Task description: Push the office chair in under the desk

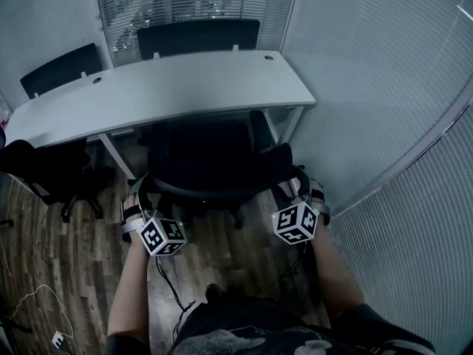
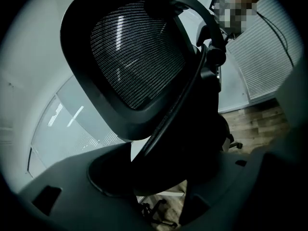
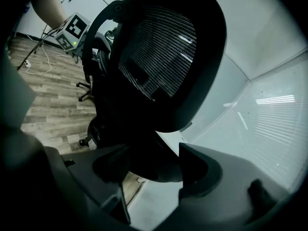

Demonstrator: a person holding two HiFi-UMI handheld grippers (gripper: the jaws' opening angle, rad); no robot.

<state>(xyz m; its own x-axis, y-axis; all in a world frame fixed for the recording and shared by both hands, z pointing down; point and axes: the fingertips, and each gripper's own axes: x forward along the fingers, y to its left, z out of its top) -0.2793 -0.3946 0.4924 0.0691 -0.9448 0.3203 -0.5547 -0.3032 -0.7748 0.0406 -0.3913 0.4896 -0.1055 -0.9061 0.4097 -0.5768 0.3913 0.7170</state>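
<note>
Wooden floor (image 1: 74,261), desk (image 1: 185,87), office chair (image 1: 214,161)

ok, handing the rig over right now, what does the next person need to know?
Left hand-held gripper: jaws wide, apparently clamped on the left edge of the chair back.
Right hand-held gripper: same on the right edge.
Chair: faces the desk, seat at its front edge, back well short of it.
Done: chair lined up and held.
Left: push it straight in under the desk.

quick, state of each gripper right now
left gripper: closed on the back frame of the office chair.
right gripper: closed on the office chair's back frame, other side.
</note>
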